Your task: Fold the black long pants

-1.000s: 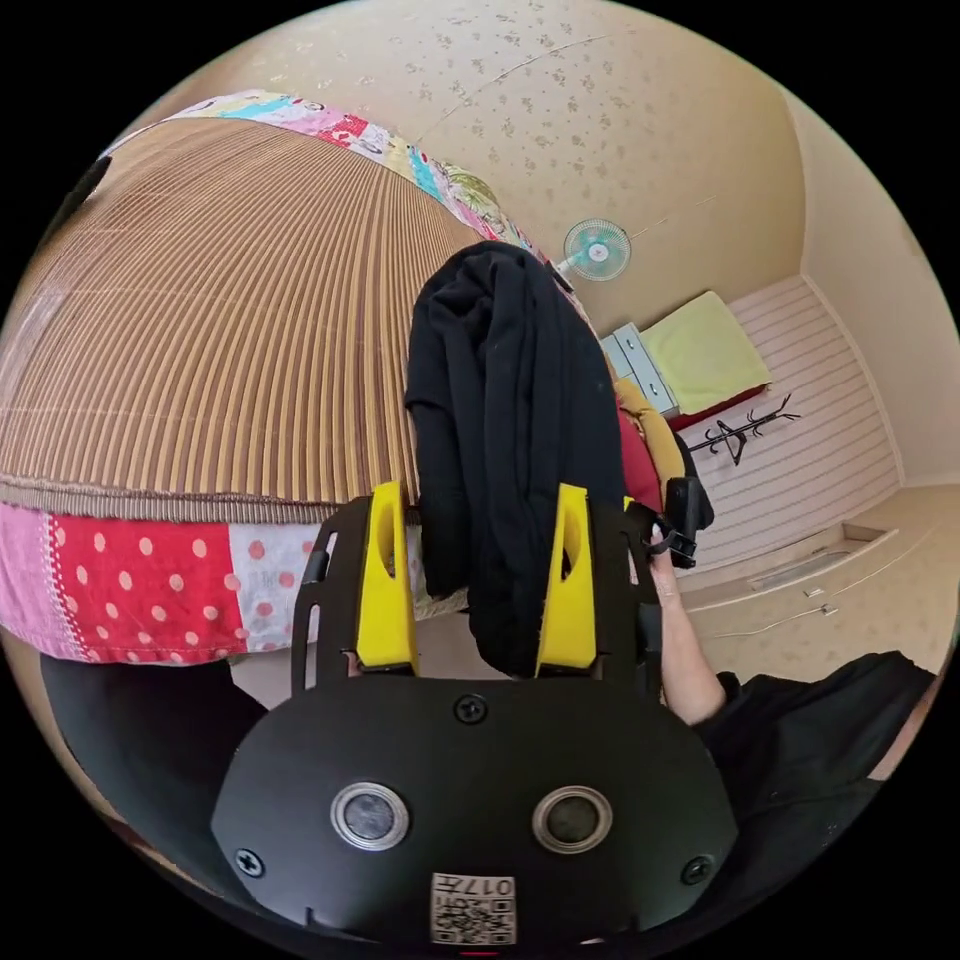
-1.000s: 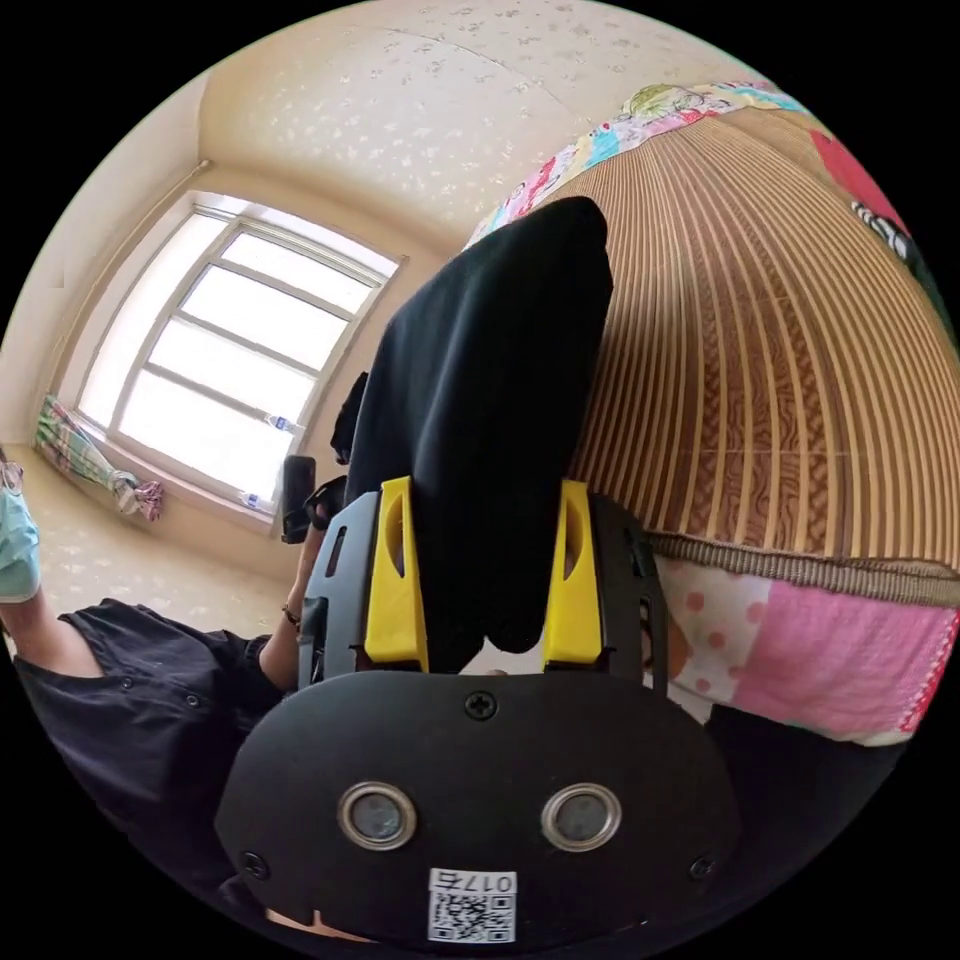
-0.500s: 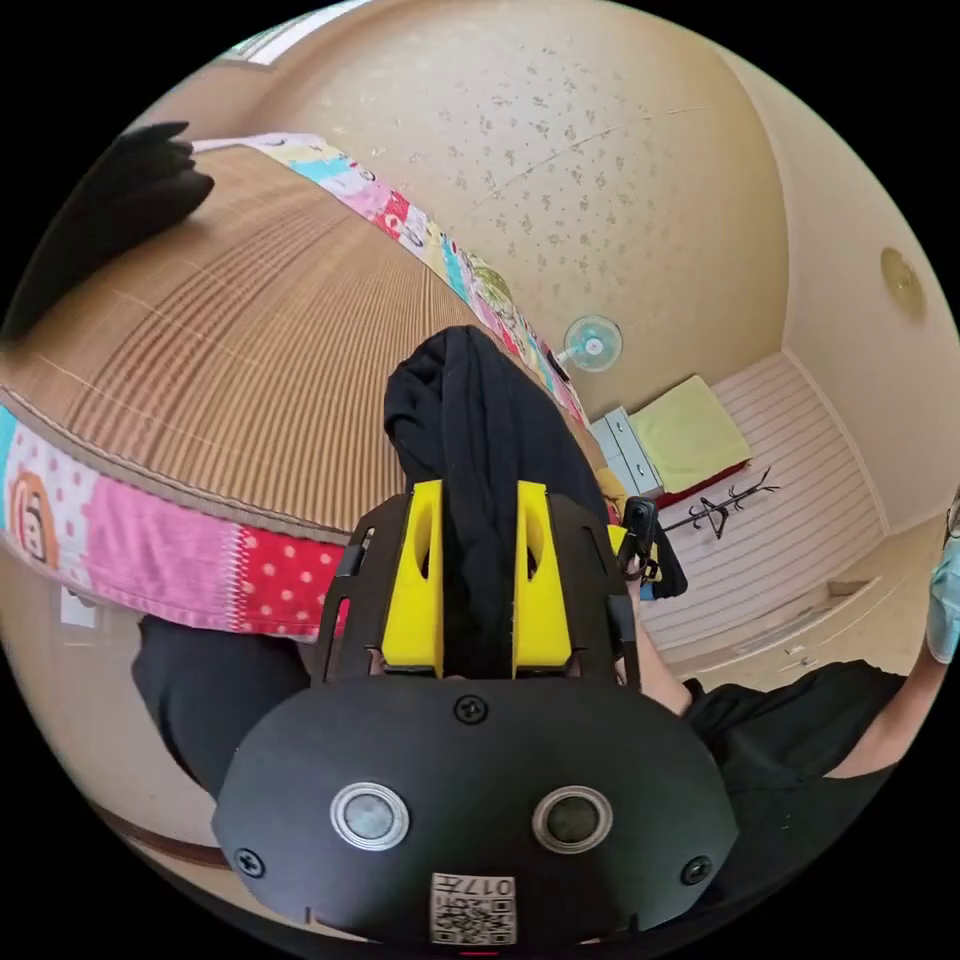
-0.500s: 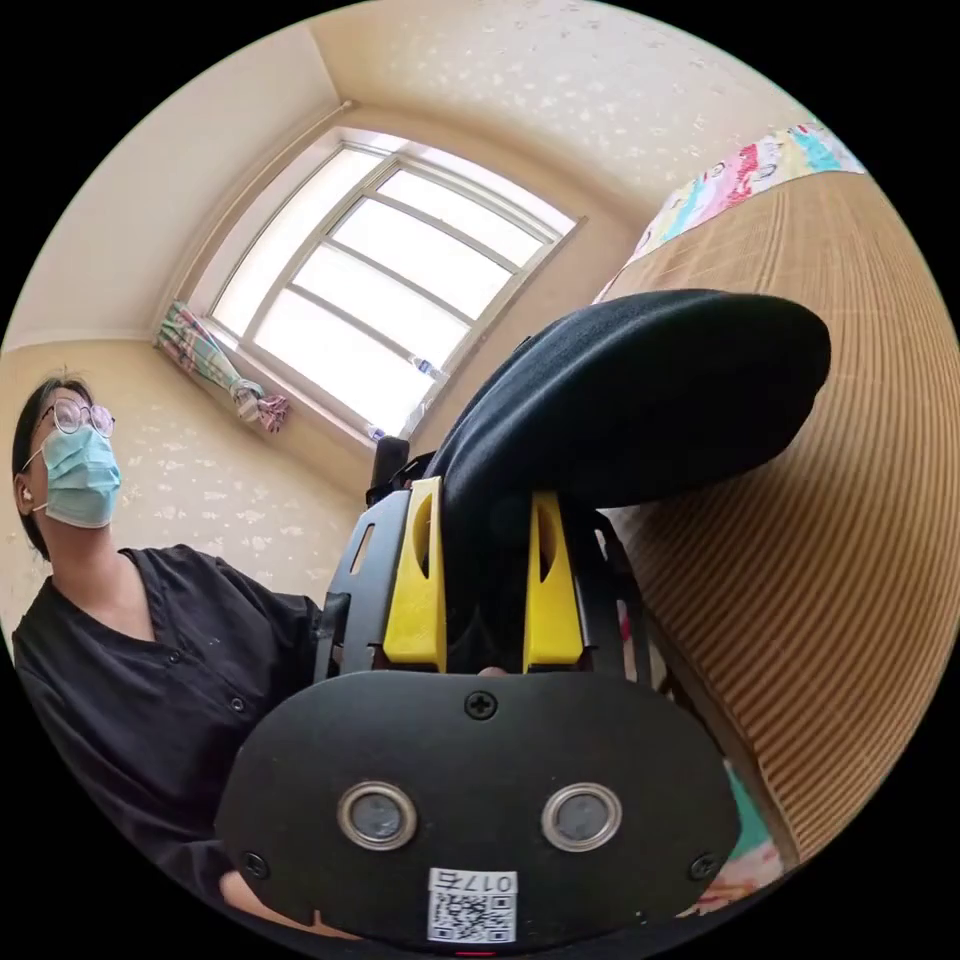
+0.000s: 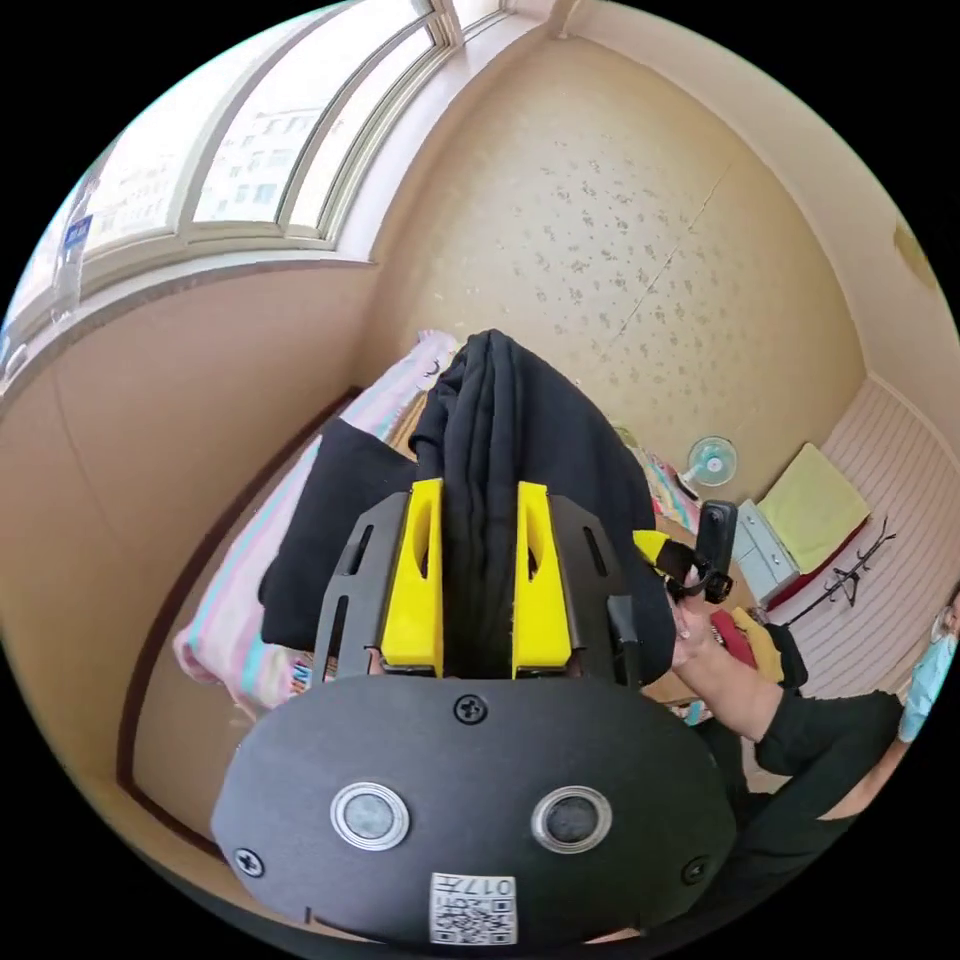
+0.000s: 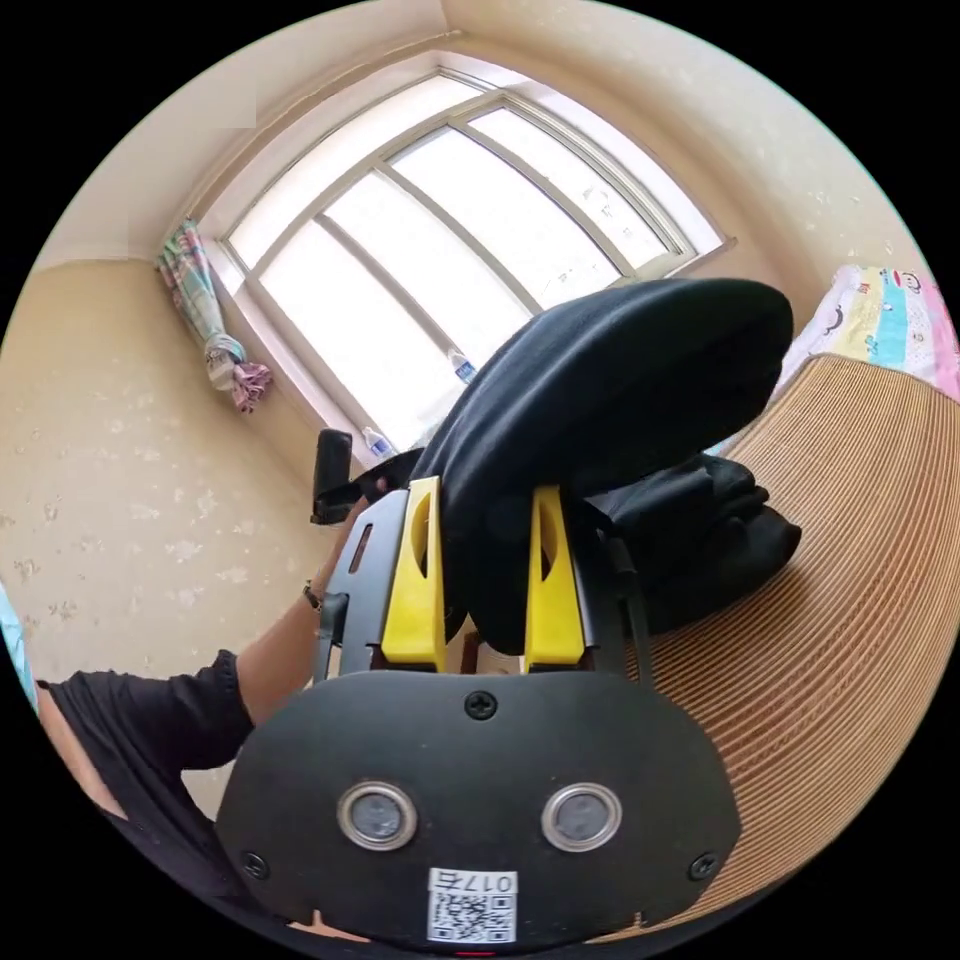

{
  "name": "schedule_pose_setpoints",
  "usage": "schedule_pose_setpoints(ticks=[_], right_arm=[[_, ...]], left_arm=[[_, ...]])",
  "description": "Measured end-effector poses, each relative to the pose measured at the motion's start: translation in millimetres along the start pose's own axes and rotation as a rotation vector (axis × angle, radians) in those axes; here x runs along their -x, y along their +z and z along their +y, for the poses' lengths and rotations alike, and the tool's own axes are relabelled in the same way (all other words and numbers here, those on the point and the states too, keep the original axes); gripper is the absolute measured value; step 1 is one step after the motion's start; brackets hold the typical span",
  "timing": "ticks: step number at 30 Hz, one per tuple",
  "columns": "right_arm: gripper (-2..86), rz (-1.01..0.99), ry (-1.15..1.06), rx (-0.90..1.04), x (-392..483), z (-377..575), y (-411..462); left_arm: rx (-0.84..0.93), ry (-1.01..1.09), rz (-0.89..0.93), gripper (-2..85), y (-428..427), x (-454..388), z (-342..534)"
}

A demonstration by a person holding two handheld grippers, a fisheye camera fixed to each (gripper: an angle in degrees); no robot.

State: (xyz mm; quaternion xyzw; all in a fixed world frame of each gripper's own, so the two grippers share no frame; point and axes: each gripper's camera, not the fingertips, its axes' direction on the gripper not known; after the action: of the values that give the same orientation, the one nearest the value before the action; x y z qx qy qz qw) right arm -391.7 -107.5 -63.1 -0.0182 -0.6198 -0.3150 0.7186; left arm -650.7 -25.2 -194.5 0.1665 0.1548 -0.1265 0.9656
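I see both clamped on the black pants (image 5: 490, 470): left gripper (image 5: 478, 585), right gripper (image 6: 484, 580). Risk: bunched fabric at 12 o'clock slips, fold skews.

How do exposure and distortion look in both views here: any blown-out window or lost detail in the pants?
Right gripper view: the window is blown out to white and the backlit black pants show almost no folds. Left gripper view: evenly lit, pleats visible in the pants. Fisheye bends the window frames in both.
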Motion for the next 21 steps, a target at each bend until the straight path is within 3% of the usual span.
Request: schedule_pose_setpoints(ticks=[3, 6, 10, 14, 16, 18, 21], right_arm=[[13.4, 0.244, 0.02, 0.189, -23.3, 6.9, 60.0], [12.7, 0.158, -0.02, 0.159, -35.4, 41.2, 45.3], [10.3, 0.073, 0.016, 0.109, -39.8, 106.6, -26.5], [9.1, 0.114, 0.007, 0.07, -16.1, 201.5, -116.5], [7.6, 0.177, -0.028, 0.047, 2.3, 245.5, -156.6], [5.5, 0.316, -0.024, 0.008, 19.6, 284.4, -197.5], [3.4, 0.48, 0.051, -0.102, 48.0, 332.2, -264.3]], left_arm=[[0.285, -0.124, -0.243, 9.5, 79.4, 33.2, 18.5], [0.133, -0.047, -0.233, 9.7, 84.5, 25.9, 51.5], [0.08, 0.094, -0.484, 7.9, 80.8, -24.8, 69.1], [-0.038, -0.008, -0.449, 5.1, 45.0, -41.4, 93.3], [-0.173, -0.06, -0.325, 5.2, 10.3, -56.4, 131.3], [-0.233, 0.014, -0.215, 6.5, 0.9, -78.4, 170.4], [-0.133, 0.158, -0.117, 6.6, 23.1, -121.6, 238.6]])
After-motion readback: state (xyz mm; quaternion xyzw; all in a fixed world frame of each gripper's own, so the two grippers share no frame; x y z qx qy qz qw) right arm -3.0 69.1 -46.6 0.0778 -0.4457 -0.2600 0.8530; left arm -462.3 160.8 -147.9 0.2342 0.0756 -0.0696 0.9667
